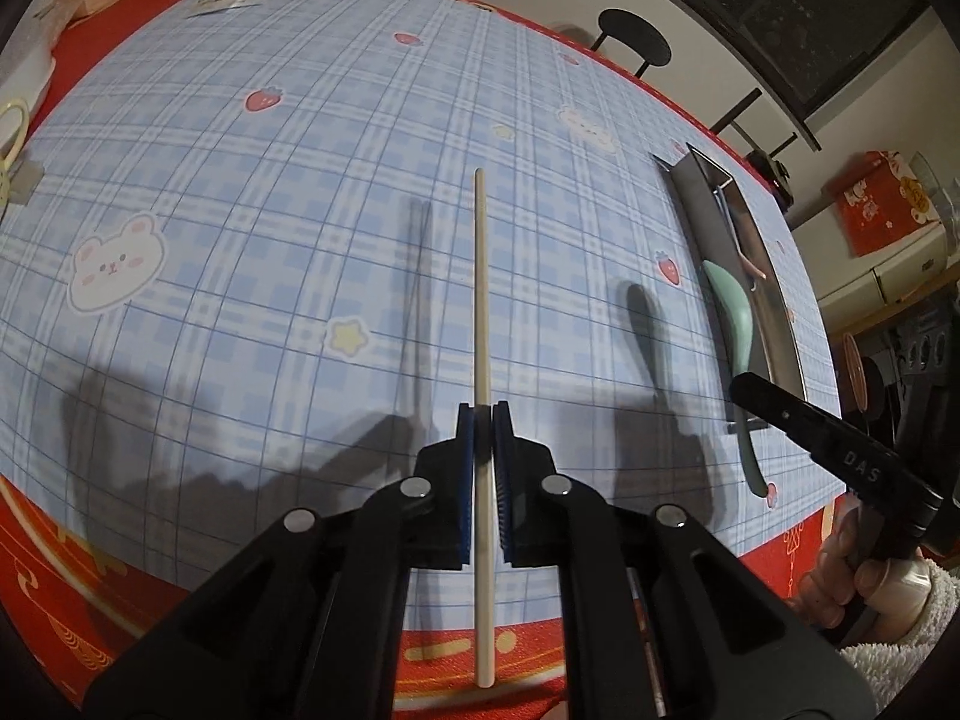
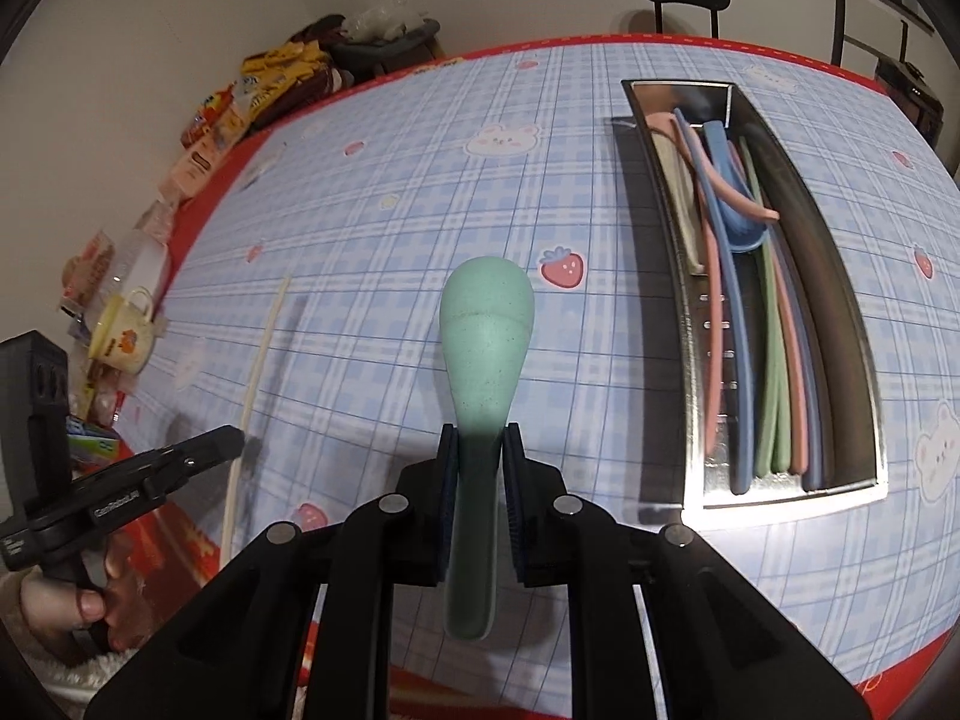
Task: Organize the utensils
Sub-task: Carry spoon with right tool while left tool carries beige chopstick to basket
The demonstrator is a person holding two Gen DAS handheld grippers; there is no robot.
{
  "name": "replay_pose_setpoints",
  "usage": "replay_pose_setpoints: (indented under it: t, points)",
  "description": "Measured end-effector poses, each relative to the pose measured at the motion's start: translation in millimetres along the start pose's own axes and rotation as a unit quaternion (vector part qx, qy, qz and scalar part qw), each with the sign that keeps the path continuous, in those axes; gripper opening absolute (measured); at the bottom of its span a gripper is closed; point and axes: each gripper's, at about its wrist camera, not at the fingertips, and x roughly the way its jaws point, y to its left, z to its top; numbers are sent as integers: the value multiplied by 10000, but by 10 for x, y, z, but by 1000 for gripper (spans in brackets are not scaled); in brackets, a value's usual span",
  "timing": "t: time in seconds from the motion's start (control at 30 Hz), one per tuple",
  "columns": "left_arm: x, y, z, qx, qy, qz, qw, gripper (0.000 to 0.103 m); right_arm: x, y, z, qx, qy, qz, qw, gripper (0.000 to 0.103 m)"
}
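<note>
Chopstick (image 1: 482, 300) sits clamped in your left gripper (image 1: 483, 414), pointing to twelve o'clock; your right gripper (image 2: 480, 438) pinches the green spoon (image 2: 483, 336), metal tray (image 2: 690, 324) at two o'clock.

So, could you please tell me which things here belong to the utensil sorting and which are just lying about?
Job:
left gripper, shut on cream chopstick
right gripper, shut on green spoon
steel tray holding coloured utensils

Lying about:
yellow mug
snack packets
black stool
</note>
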Motion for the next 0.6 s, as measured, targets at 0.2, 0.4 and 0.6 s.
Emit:
replay_pose_setpoints:
  t: [0.2, 0.4, 0.6]
  points:
    - [-33, -93, 76, 31, 35, -50, 10000, 10, -176, -102, 8, 67, -239, 45, 9997, 15]
    - [-38, -262, 208, 38, 111, -184, 9998, 10, -322, -327, 25, 340, -449, 55, 9984, 15]
    - [12, -676, 372, 286, 184, -386, 9987, 10, -467, -626, 82, 630, -666, -13, 9958, 15]
